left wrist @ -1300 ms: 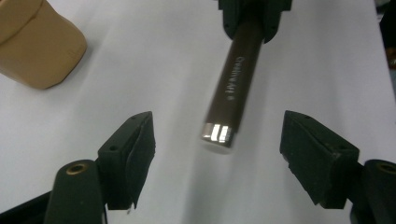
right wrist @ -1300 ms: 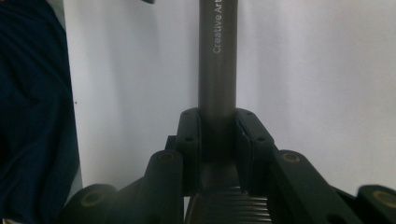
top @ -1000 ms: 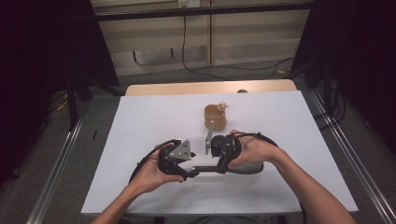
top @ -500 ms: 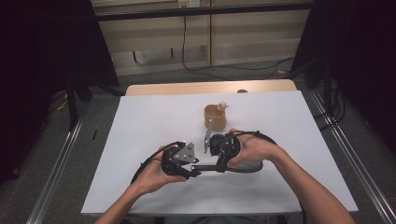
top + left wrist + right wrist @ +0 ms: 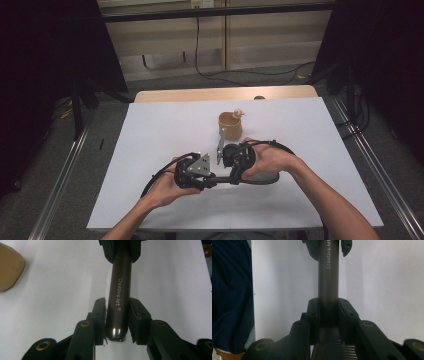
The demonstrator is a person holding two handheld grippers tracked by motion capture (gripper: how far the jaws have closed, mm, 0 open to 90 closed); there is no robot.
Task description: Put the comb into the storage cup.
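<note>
At the lower centre of the high view, the left gripper [image 5: 207, 179] and right gripper [image 5: 231, 177] face each other, each pinching one end of a dark metallic tube [image 5: 119, 293] printed "Creative Art", held level just above the white table [image 5: 150, 140]. Gripping both ends probably lets the person pull or twist it apart. A tan cup [image 5: 230, 125] stands above them, mid-frame.

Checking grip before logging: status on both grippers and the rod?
Left gripper shut on dark rod, near its rounded end. Right gripper shut on same rod, further along. Rod held level above white table. Brown cup beyond, apart.
</note>
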